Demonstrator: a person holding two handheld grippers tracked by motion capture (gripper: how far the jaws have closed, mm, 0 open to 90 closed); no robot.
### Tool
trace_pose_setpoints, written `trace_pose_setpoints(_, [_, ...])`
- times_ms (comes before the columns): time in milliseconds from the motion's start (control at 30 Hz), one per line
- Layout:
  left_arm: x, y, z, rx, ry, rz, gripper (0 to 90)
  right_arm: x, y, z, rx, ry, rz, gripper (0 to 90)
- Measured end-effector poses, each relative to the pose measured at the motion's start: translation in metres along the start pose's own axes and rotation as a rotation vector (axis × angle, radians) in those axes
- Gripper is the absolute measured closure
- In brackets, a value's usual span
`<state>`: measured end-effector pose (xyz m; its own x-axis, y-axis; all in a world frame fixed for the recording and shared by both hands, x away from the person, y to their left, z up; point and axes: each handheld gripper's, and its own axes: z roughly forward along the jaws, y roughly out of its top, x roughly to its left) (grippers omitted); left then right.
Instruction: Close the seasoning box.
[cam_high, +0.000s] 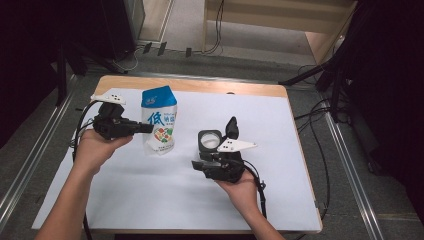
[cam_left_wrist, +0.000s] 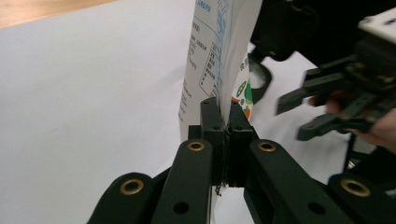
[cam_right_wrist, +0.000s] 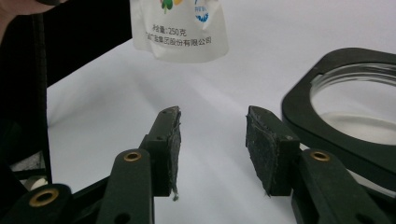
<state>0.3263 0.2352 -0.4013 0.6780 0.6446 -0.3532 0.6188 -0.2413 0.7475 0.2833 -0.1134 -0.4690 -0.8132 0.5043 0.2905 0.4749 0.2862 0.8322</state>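
A white and blue printed pouch (cam_high: 159, 125) stands upright at the table's left middle. My left gripper (cam_high: 148, 128) is shut on its side seam. In the left gripper view the two jaws meet on the pouch's (cam_left_wrist: 210, 60) edge, left gripper (cam_left_wrist: 226, 128). In the right gripper view the pouch's bottom (cam_right_wrist: 180, 28) hangs a little above the sheet. My right gripper (cam_high: 196, 165) sits right of the pouch and points left, open with nothing between its pads (cam_right_wrist: 212, 135). It also appears farther off in the left gripper view, right gripper (cam_left_wrist: 296, 116).
A glass jar in a black square holder (cam_high: 210, 141) stands just behind the right gripper, holder rim (cam_right_wrist: 303, 102), with a black part (cam_high: 231, 127) beside it. A white sheet (cam_high: 150, 200) covers the wooden table. Cables and dark stands surround the table.
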Motion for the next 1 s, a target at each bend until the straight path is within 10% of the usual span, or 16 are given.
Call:
trace_pose_setpoints(267, [0.023,-0.01,0.01,0.003,0.112,-0.042,90.0,-0.013,-0.01,-0.014,0.054,0.006,-0.016,57.4])
trace_pose_setpoints(1000, [0.056,-0.017,0.028,-0.043,0.204,-0.075,90.0,-0.04,-0.021,-0.028,0.067,-0.056,0.045,57.8])
